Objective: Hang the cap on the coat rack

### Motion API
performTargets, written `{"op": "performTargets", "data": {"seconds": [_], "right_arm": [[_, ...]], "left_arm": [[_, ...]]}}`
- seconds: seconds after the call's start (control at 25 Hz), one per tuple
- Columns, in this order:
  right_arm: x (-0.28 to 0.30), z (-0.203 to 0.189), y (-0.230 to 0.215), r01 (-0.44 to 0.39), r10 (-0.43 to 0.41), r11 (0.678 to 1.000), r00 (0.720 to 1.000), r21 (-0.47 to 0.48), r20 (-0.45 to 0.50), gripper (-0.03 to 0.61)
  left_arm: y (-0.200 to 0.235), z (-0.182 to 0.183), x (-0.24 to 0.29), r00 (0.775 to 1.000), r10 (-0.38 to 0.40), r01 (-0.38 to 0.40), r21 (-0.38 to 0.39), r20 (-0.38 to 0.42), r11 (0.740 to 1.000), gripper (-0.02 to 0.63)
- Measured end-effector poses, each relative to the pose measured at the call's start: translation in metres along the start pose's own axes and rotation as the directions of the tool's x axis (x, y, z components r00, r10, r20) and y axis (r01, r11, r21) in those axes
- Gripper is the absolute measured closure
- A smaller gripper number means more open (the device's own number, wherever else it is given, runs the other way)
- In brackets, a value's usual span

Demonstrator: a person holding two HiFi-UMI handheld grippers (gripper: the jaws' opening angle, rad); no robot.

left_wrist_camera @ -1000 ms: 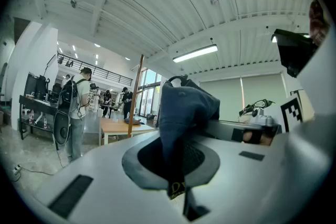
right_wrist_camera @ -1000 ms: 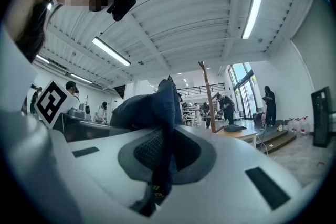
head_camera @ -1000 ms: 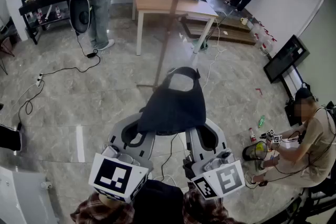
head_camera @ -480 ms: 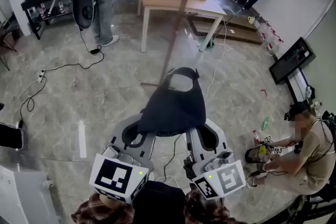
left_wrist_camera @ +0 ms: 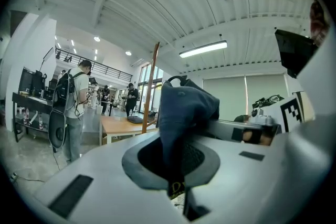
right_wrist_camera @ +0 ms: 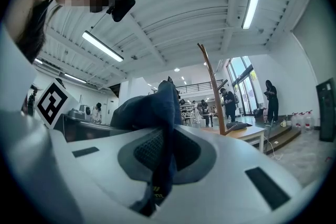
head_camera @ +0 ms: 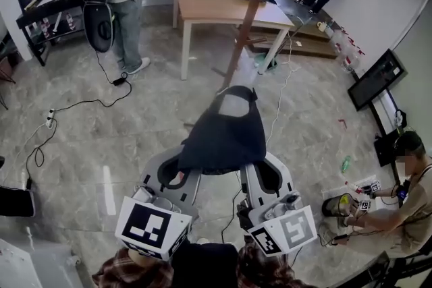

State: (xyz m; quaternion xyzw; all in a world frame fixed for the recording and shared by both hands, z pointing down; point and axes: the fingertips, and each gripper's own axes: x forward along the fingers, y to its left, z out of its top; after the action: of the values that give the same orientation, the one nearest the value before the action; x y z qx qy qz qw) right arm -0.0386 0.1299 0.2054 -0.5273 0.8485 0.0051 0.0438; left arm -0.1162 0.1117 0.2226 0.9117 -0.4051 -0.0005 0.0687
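Observation:
A dark navy cap [head_camera: 224, 135] hangs stretched between my two grippers, low in the head view. My left gripper [head_camera: 181, 168] is shut on the cap's left edge, and my right gripper [head_camera: 260, 168] is shut on its right edge. In the left gripper view the cap's cloth [left_wrist_camera: 184, 113] rises out of the shut jaws. The right gripper view shows the same, with the cloth [right_wrist_camera: 152, 113] pinched there. The coat rack's brown wooden pole [head_camera: 246, 23] stands just beyond the cap, leaning up to the right. The pole [left_wrist_camera: 151, 86] also shows ahead of the left gripper, and its curved top [right_wrist_camera: 212, 86] ahead of the right.
A wooden table [head_camera: 216, 0] stands behind the pole. A person with a backpack [head_camera: 121, 3] stands at the far left. Cables [head_camera: 74, 104] trail over the tiled floor. A seated person [head_camera: 398, 206] and a dark monitor [head_camera: 374, 77] are at the right.
The rack pole and table have shifted right and come closer in the head view. Both grippers keep the same hold on the cap.

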Motion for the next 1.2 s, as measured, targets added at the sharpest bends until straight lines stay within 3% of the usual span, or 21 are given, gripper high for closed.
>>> {"op": "performTargets", "data": {"seconds": [0.28, 0.48, 0.88, 1.2], "right_arm": [[0.065, -0.008, -0.006, 0.052, -0.052, 0.999, 0.998, 0.005, 0.019, 0.560], [0.085, -0.015, -0.017, 0.106, -0.106, 0.994, 0.994, 0.014, 0.007, 0.560], [0.090, -0.020, -0.090, 0.202, -0.201, 0.978, 0.979, 0.044, -0.030, 0.560], [0.100, -0.021, -0.178, 0.187, -0.186, 0.981, 0.982, 0.045, -0.024, 0.560]], "left_arm": [[0.061, 0.007, 0.033, 0.999, -0.053, 0.053, 0.024, -0.006, 0.998, 0.591], [0.077, 0.005, 0.053, 0.993, -0.114, 0.114, 0.017, -0.023, 0.993, 0.591], [0.057, -0.001, 0.125, 0.975, -0.210, 0.210, -0.012, -0.077, 0.978, 0.591], [0.033, -0.004, 0.210, 0.978, -0.199, 0.199, -0.010, -0.068, 0.980, 0.591]]}}
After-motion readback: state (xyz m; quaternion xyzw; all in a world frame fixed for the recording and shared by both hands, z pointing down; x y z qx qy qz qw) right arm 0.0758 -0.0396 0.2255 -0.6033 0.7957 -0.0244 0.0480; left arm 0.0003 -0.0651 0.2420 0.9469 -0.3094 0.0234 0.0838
